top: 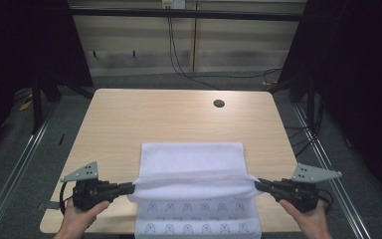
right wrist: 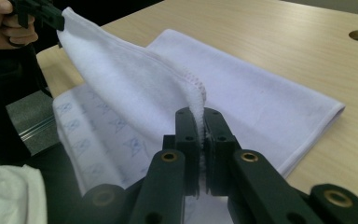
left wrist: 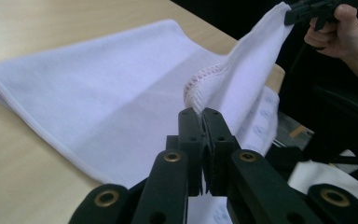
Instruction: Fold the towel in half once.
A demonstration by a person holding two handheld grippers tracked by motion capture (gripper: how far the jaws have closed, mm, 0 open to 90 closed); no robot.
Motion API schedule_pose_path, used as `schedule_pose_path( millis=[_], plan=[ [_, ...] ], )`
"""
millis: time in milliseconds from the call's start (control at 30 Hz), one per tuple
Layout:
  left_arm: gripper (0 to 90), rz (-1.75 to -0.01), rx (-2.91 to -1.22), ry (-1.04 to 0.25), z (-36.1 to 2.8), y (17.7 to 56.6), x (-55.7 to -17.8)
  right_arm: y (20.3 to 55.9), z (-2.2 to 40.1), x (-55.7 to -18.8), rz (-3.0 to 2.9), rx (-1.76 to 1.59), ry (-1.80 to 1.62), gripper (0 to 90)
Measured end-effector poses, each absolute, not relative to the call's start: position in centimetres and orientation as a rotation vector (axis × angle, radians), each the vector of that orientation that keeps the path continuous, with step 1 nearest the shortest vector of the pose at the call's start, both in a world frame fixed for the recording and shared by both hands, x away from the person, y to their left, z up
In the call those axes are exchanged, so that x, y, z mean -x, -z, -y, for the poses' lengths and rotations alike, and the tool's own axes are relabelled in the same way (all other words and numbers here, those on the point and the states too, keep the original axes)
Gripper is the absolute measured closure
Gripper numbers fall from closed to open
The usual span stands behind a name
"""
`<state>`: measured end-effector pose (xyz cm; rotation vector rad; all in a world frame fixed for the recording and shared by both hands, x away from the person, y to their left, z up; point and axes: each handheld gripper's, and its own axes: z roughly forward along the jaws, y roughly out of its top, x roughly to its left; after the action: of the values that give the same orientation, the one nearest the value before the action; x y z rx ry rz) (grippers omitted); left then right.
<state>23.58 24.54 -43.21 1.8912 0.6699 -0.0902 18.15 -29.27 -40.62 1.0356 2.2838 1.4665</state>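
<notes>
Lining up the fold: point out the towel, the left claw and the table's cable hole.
towel [top: 191, 157], high view, flat far half.
left claw [top: 131, 187], high view, tips pinching the towel's corner.
cable hole [top: 219, 103], high view, its centre.

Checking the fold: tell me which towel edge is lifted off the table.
The stitched edge stretched between the left gripper and right gripper; the far folded edge lies flat on the table.

A white towel [top: 191, 158] lay on the near half of the wooden table [top: 129, 119], its near part — printed with small blue figures — hanging over the table's front edge. The left gripper [top: 131, 187] pinched the towel's left corner and the right gripper [top: 256, 184] its right corner, the edge stretched between them. A round hole [top: 219, 103] sat toward the far right — well apart from the towel.
</notes>
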Motion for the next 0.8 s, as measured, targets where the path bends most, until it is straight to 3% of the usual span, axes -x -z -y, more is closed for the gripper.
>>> schedule_pose_path(
  millis=[333,433,600,800],
  plan=[
    [87.0,-0.584,-2.022,0.185,-23.9,44.2,-18.4,43.4,28.7,-12.6,-2.422,-1.021,-1.367,85.0],
    [81.0,-0.547,-2.041,0.234,-24.1,44.5,-18.3,44.7,28.9,-11.6,-2.504,-1.032,-1.318,73.9],
    [73.2,-0.563,-2.006,0.265,-24.8,45.0,-19.4,45.2,29.7,-11.3,-2.53,-1.058,-1.365,62.6],
    [72.8,-0.655,-2.005,0.198,-23.6,46.8,-23.9,45.2,29.9,-14.4,-2.448,-1.094,-1.355,61.9]
  ],
)
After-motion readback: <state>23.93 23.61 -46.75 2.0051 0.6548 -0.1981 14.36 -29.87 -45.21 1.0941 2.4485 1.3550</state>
